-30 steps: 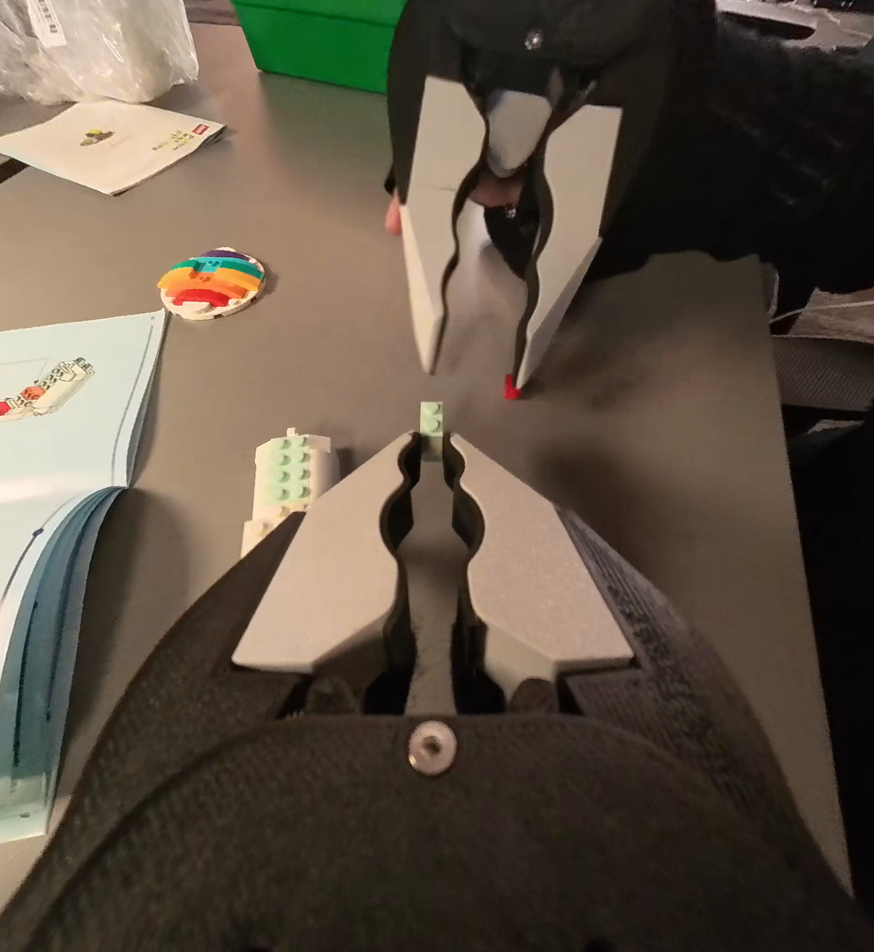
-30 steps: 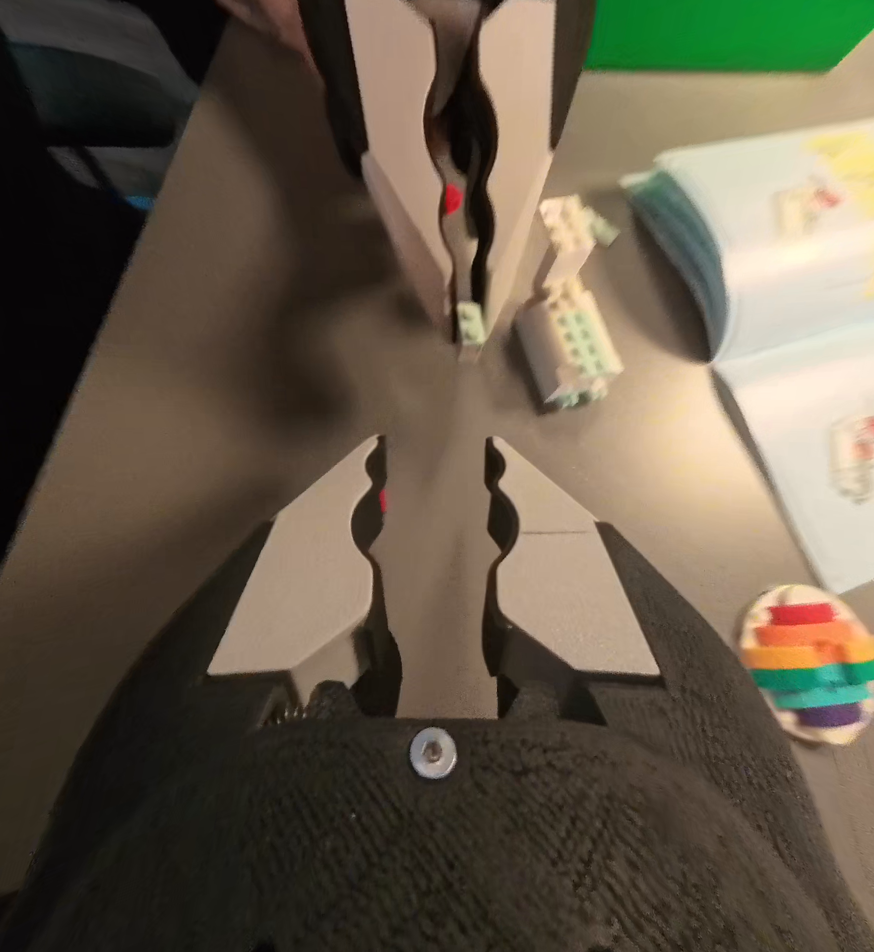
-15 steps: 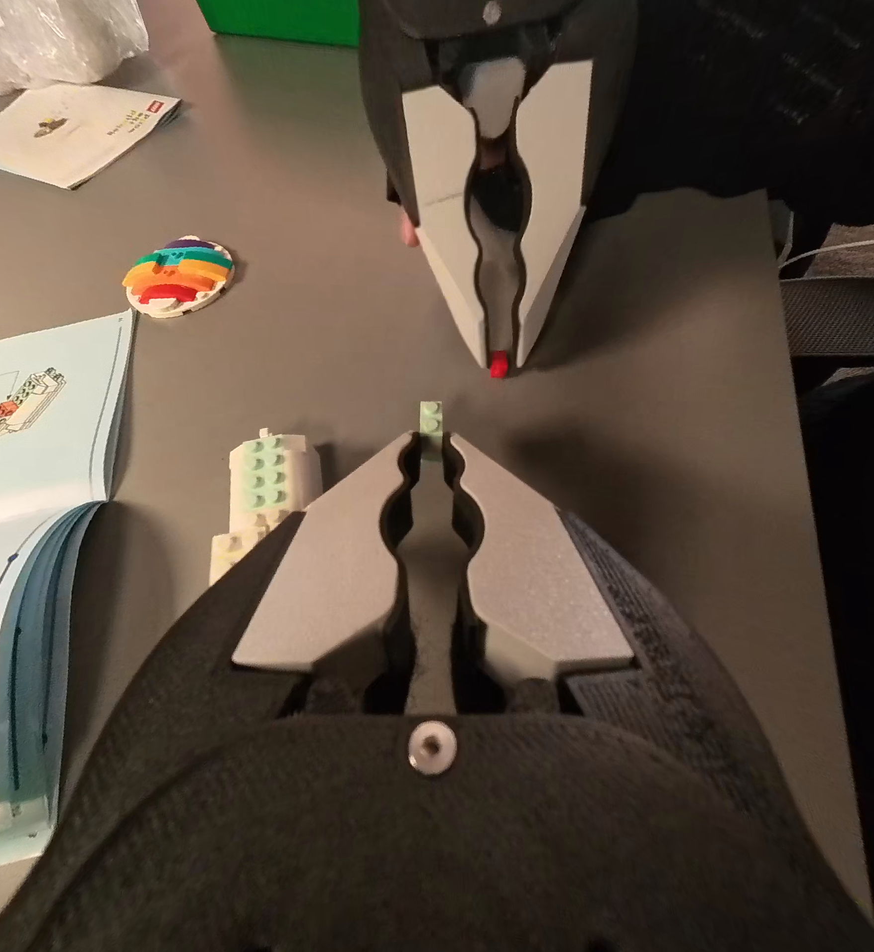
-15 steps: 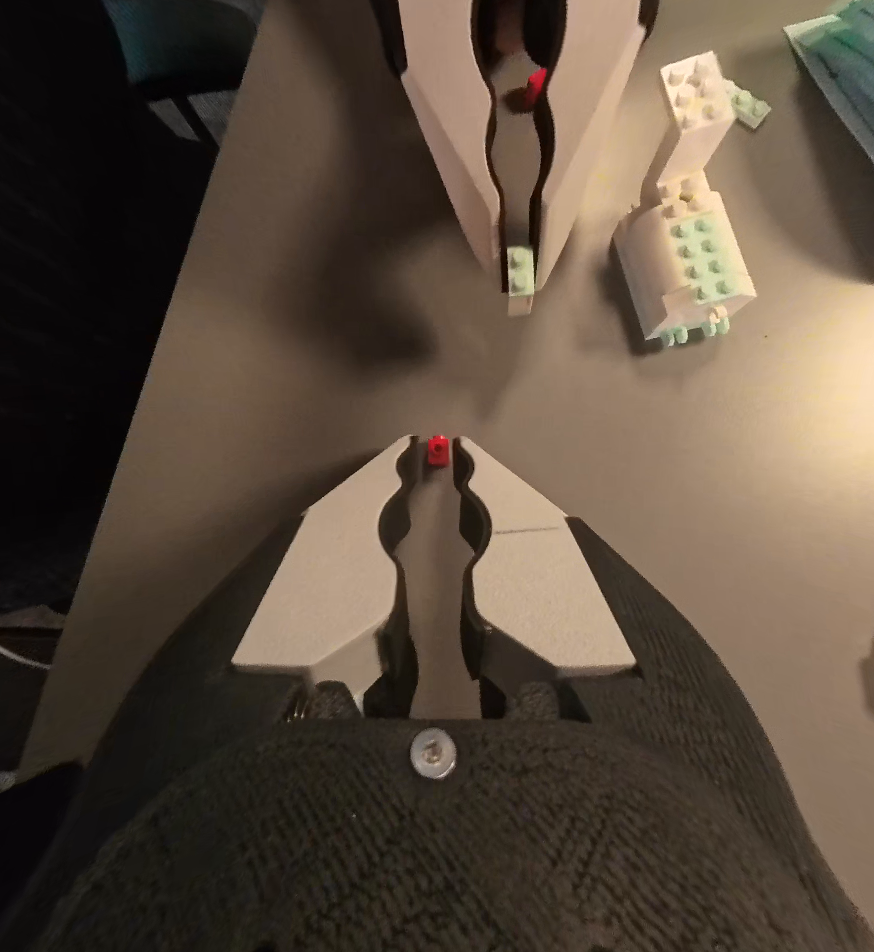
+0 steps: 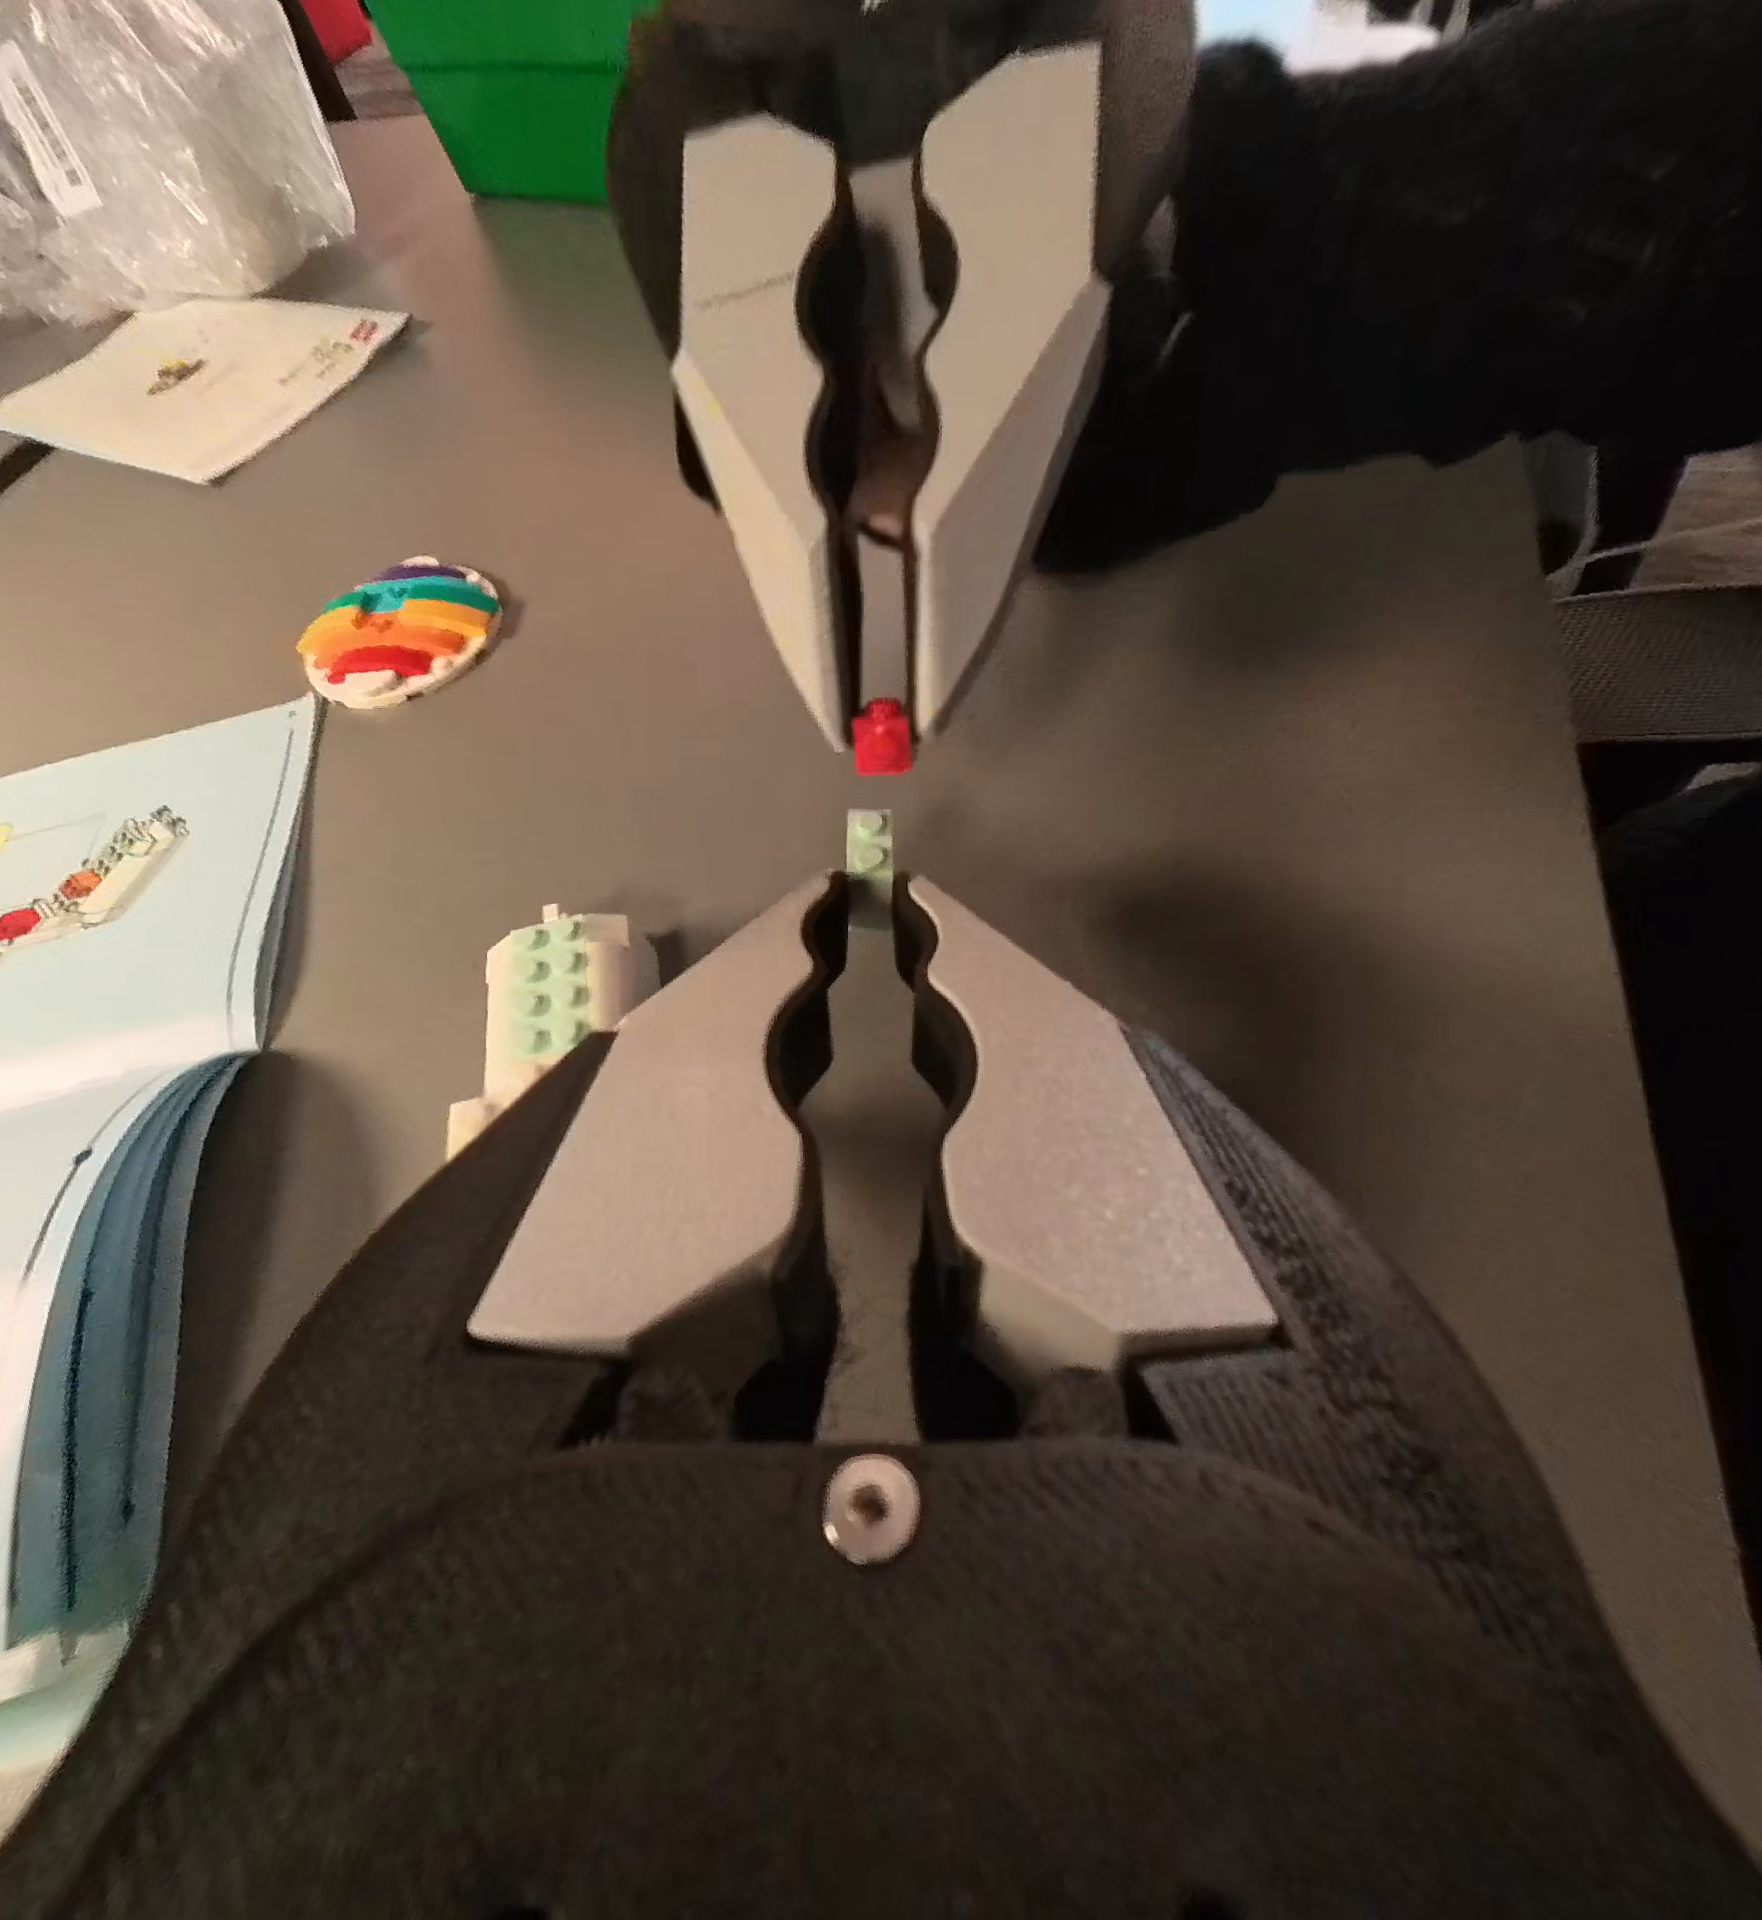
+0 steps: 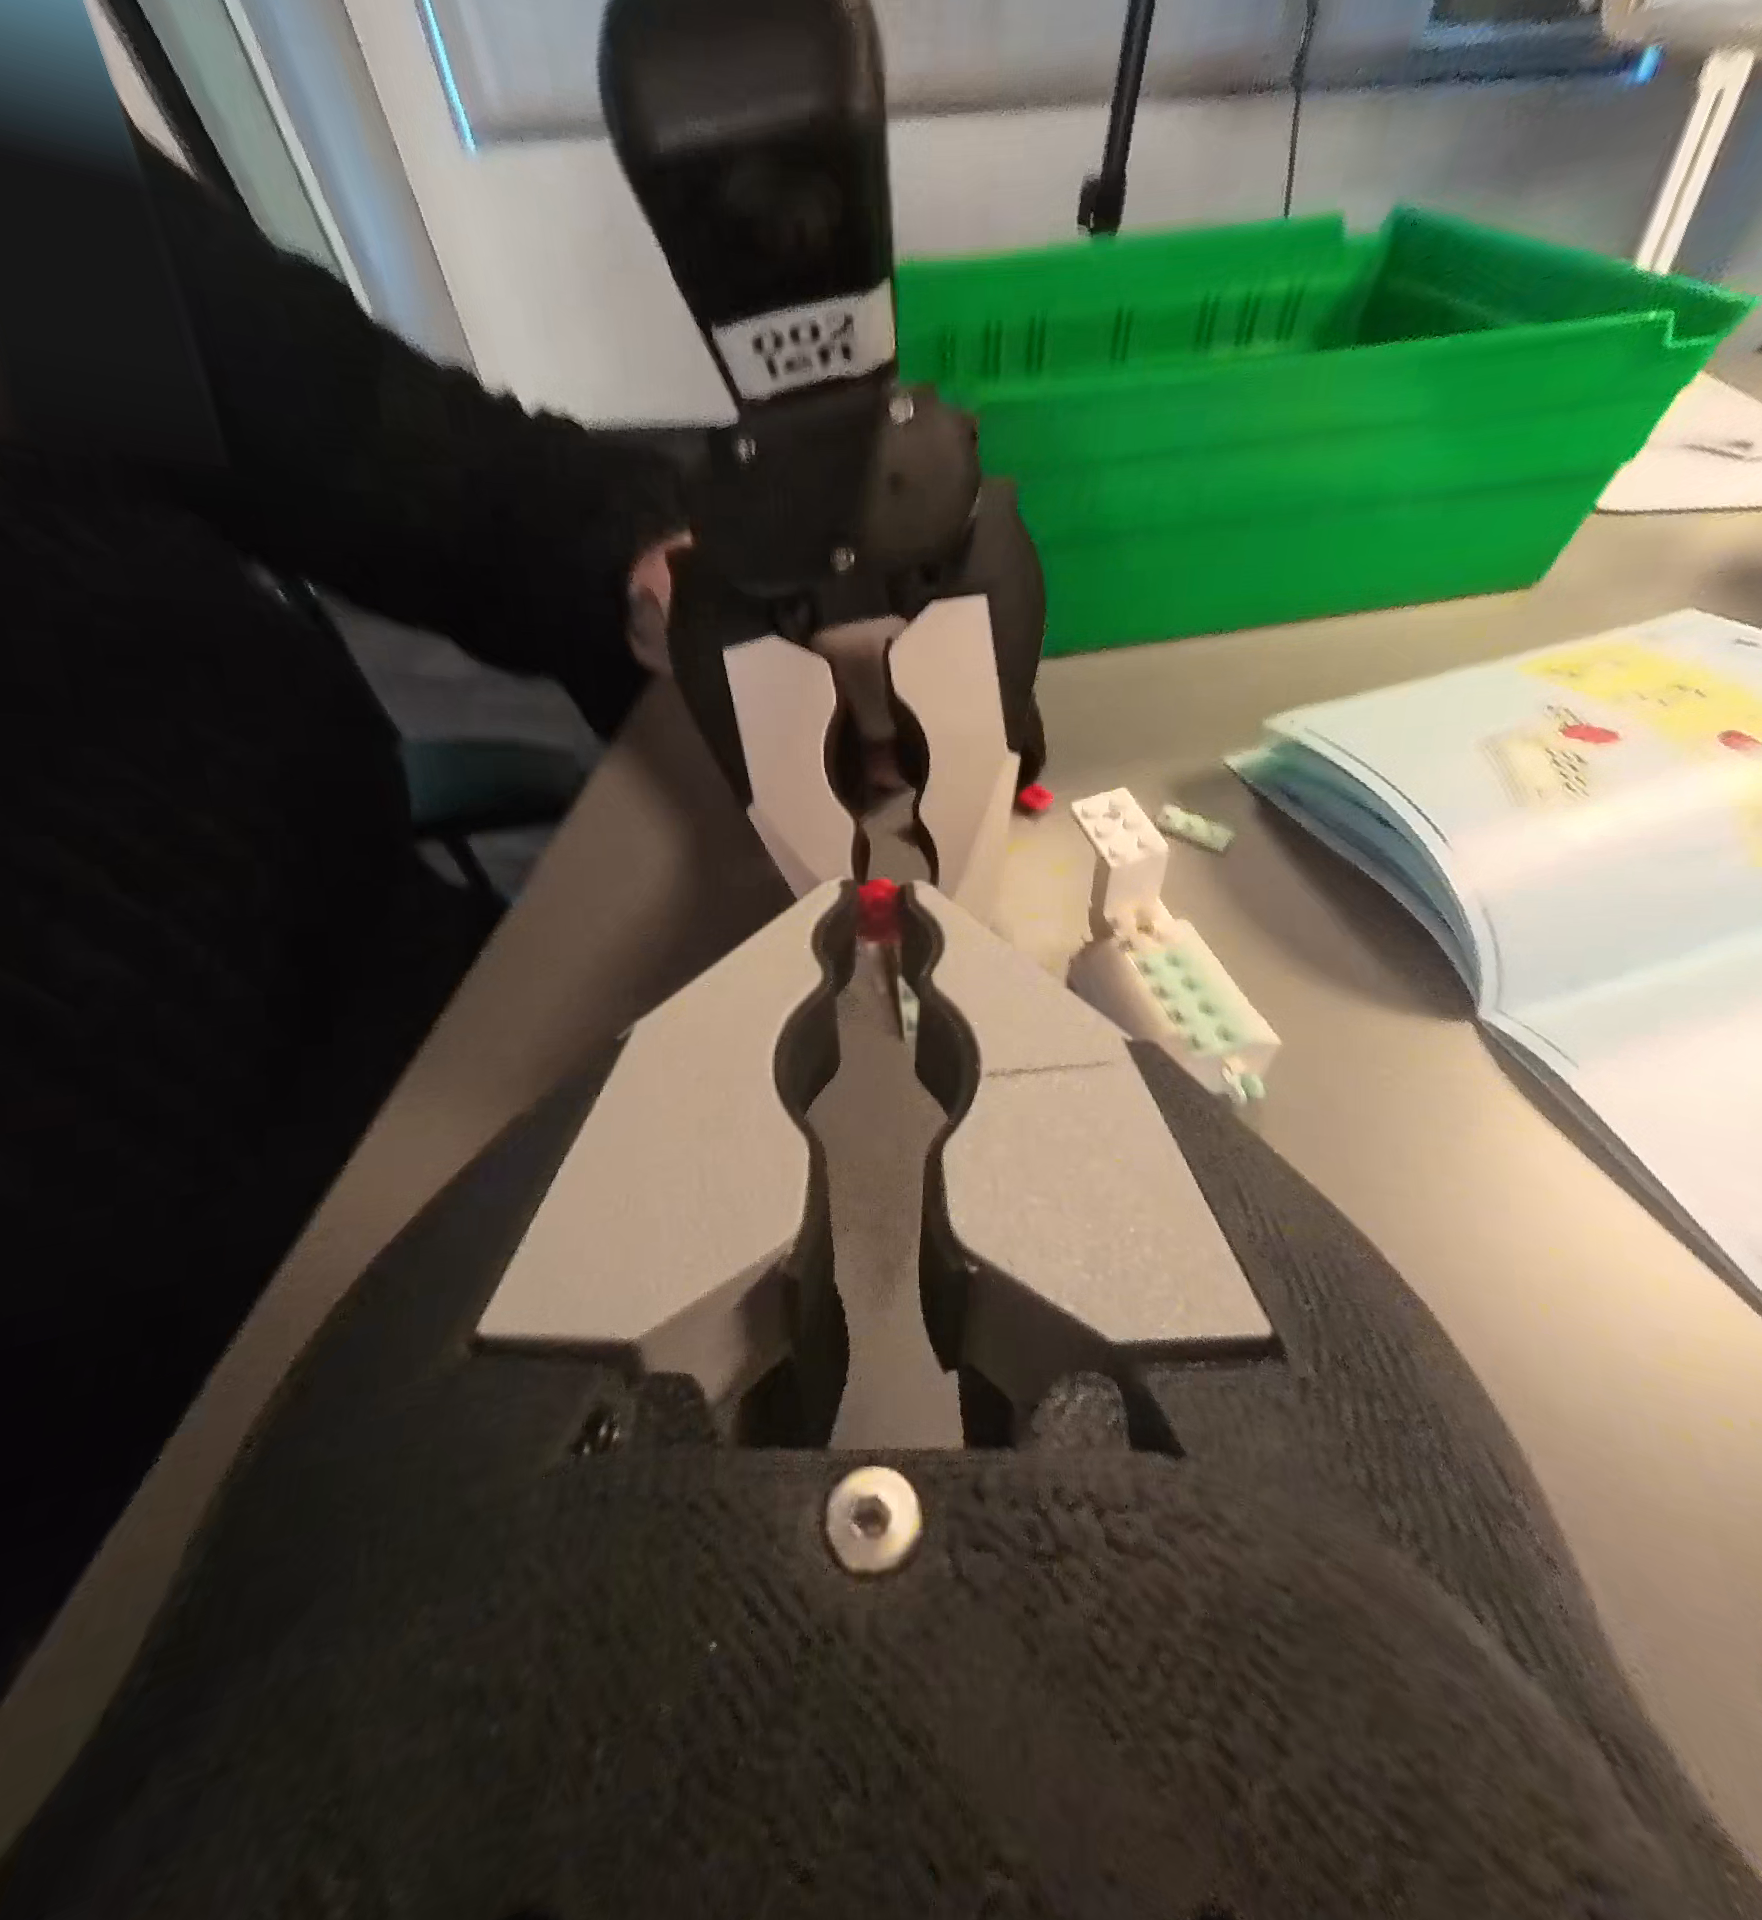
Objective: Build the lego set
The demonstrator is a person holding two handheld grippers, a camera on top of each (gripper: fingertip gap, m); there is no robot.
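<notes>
Small red brick (image 5: 882, 736) pinched at the tips of the right gripper (image 5: 882, 727), jaws drawn narrow on it; the same red brick (image 6: 877, 906) shows between that gripper's tips in its own wrist view. Pale green plate (image 5: 871, 854) clamped in the left gripper (image 5: 869, 883), jaws narrow, the plate's studded end sticking out past the tips. The two grippers point tip to tip over the grey table (image 5: 1272, 935), red brick just beside the free end of the green plate with a thin gap between them in the left wrist view; in the right wrist view the plate (image 6: 906, 1013) sits edge-on just below the red brick, and contact cannot be judged there. Partly built white and pale green model (image 5: 555, 997) lies on the table just left of the left gripper; right wrist view shows it (image 6: 1168, 966) with a white studded block standing up at one end. A loose small green piece (image 6: 1197, 826) and a small red piece (image 6: 1035, 798) rest on the table near the model. Open instruction booklet (image 5: 98, 935) farther left. Round rainbow-striped piece (image 5: 399, 632) beyond it, well apart from the grippers. Folded white leaflet (image 5: 202, 384), clear plastic bag (image 5: 108, 156) and green bin (image 6: 1324, 436) at the far side.
</notes>
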